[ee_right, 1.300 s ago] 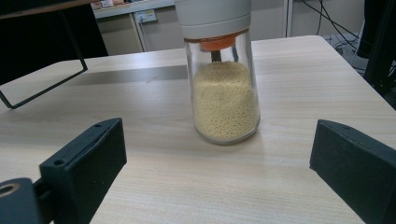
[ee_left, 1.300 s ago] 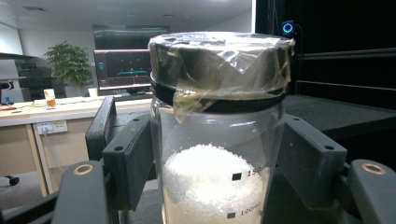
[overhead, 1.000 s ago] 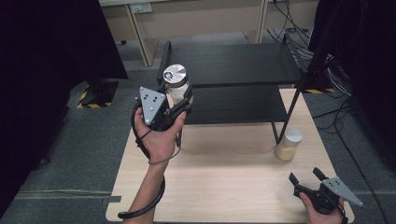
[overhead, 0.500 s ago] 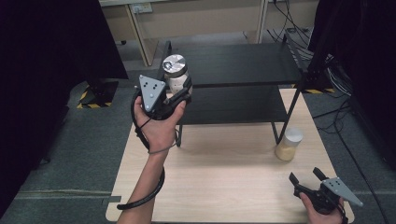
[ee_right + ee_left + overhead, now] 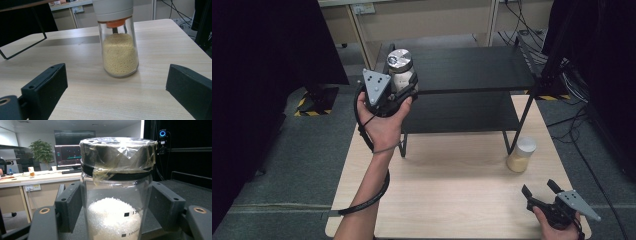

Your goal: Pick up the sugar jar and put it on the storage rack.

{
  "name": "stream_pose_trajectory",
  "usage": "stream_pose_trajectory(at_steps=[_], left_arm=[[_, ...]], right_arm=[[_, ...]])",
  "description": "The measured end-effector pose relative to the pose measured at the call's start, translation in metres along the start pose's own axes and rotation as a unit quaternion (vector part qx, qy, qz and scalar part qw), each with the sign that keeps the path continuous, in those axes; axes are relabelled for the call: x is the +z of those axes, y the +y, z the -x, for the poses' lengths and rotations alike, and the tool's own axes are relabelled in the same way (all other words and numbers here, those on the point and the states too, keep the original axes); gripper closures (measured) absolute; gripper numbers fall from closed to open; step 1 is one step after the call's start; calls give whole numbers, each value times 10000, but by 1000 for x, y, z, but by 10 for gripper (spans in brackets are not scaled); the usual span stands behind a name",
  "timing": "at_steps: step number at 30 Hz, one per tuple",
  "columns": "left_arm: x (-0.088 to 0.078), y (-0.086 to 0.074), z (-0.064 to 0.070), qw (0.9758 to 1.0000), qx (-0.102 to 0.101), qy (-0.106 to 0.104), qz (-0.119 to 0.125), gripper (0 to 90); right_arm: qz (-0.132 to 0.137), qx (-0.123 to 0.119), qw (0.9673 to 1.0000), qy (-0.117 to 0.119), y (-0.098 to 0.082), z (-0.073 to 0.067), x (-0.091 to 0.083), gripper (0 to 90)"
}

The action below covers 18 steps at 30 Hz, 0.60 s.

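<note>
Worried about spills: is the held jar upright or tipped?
Upright: the jar stands vertical between the left tongs, lid on top.

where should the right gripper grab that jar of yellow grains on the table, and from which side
Probably the straight glass wall of the jar of yellow grains, below its white cap, coming in level from the person's side. It stands upright on the table, apart from the shelf leg, and in the right gripper view it sits already centred ahead of the open right gripper. The round body suits two flat pads.
</note>
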<state>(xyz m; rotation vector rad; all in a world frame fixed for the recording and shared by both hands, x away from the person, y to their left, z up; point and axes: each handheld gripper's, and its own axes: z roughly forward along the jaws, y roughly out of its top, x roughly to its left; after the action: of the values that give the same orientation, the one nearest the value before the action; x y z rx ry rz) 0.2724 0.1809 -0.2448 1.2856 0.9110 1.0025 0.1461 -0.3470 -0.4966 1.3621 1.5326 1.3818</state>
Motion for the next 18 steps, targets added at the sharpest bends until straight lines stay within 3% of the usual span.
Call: stream_pose_trajectory(at_steps=[18], left_arm=[[24,6,4,9994,142,298,-108,306]], right_arm=[[-2,4,10000,7,0,0,0,38]])
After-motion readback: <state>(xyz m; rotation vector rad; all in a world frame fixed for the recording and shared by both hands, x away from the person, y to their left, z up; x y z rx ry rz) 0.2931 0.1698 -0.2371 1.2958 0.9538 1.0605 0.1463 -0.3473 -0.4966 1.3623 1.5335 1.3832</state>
